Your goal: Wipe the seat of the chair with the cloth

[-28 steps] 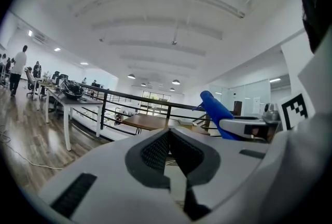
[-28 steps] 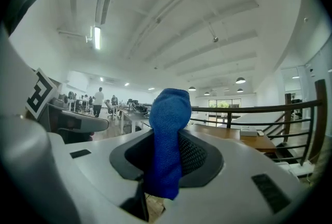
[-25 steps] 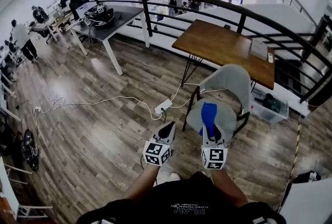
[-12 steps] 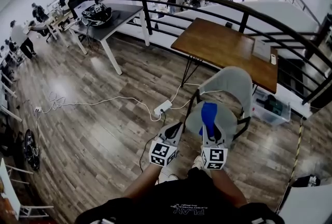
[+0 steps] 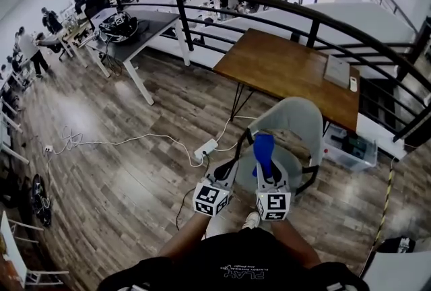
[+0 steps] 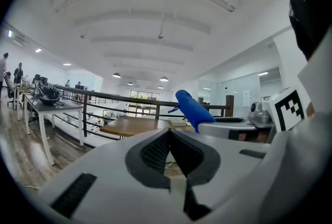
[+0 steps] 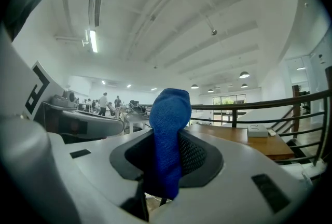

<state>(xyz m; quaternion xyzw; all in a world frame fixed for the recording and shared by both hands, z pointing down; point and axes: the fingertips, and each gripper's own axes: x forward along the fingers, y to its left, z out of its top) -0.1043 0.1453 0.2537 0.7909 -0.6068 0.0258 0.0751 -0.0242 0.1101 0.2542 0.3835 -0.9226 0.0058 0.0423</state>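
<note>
A grey chair with a round seat stands in front of me, beside a wooden table. My right gripper hangs over the near edge of the seat, shut on a blue cloth that sticks up and forward from its jaws. The right gripper view shows the blue cloth pinched between the dark pads. My left gripper is just left of the seat, shut with nothing in it; its view shows the jaws closed and the blue cloth to the right.
The wooden table stands behind the chair with a white box on it. A curved black railing runs beyond. A white power strip and cables lie on the wood floor at left. A clear storage bin sits at right.
Both grippers have edged forward and closer together toward the chair. The left gripper has come up beside the seat's left edge. The cloth stays held in the right gripper.
</note>
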